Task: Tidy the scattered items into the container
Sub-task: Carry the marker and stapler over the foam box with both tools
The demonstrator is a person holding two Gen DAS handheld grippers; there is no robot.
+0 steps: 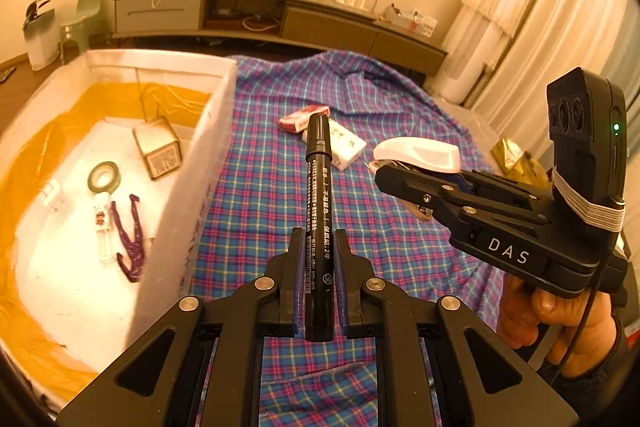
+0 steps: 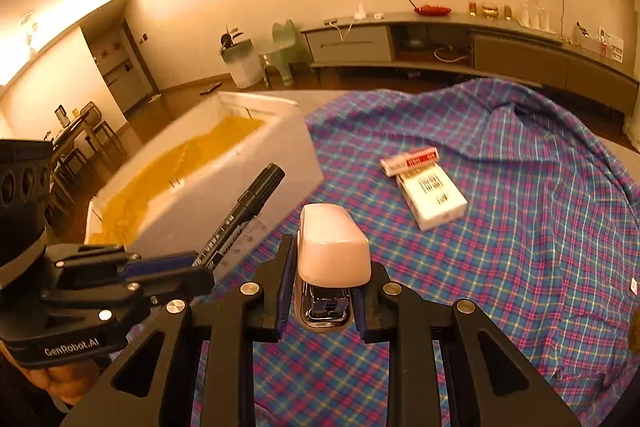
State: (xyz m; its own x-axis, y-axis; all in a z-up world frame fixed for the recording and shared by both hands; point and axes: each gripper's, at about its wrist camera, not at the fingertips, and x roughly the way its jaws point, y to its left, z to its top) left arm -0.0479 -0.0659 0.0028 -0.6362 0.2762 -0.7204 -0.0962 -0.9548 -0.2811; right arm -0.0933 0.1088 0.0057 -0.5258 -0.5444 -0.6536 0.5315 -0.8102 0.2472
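My left gripper (image 1: 319, 243) is shut on a black marker (image 1: 318, 187) that sticks forward above the plaid cloth. The same marker (image 2: 244, 215) shows at the left of the right wrist view, held in the left gripper (image 2: 200, 267). My right gripper (image 2: 326, 259) is shut on a white stapler (image 2: 334, 247), lifted off the cloth; in the left wrist view the stapler (image 1: 416, 154) sits in the right gripper (image 1: 384, 171). The white foam container (image 1: 224, 131) with yellow lining stands to the left and holds a small box (image 1: 158, 147), a tape roll (image 1: 104, 177) and a purple item (image 1: 132, 243).
Two cigarette packs, a red one (image 2: 408, 161) and a white one (image 2: 434, 201), lie on the plaid cloth (image 2: 520, 227). A gold wrapper (image 1: 516, 159) lies at the right. A low cabinet (image 1: 280, 19) runs along the far wall. A hand (image 1: 560, 323) holds the right gripper.
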